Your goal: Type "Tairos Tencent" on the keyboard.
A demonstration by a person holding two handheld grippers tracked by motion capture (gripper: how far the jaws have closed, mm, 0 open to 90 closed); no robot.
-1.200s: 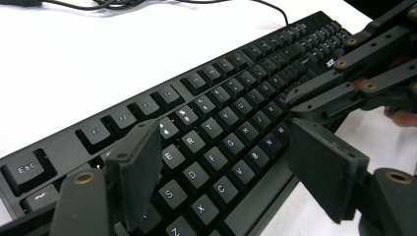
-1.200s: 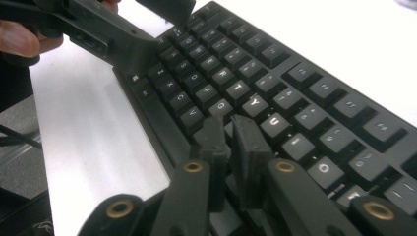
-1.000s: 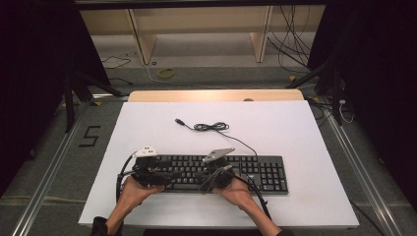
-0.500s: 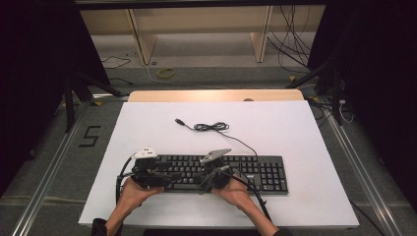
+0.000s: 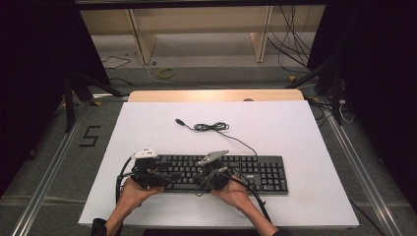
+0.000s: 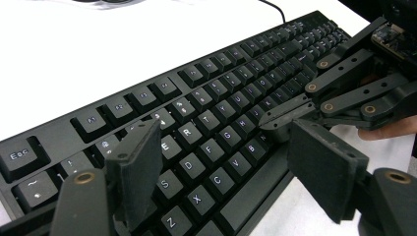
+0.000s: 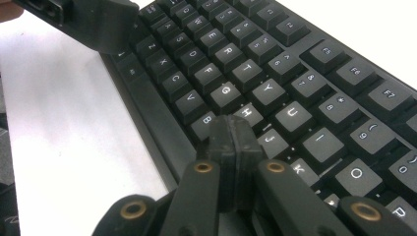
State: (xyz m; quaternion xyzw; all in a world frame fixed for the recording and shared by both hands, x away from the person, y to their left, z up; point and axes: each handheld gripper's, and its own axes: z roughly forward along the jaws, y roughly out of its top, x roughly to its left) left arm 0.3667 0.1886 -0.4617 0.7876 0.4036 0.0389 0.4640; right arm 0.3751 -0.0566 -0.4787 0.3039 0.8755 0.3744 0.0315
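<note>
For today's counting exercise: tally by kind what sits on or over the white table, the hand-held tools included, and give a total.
Black computer keyboard with trailing black cable: 1
Black hand-held grippers, left gripper with jaws open, right gripper with jaws shut: 2
White table: 1
Total: 4

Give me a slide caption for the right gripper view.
Shut right gripper poised over the black keyboard near the N key.
</note>
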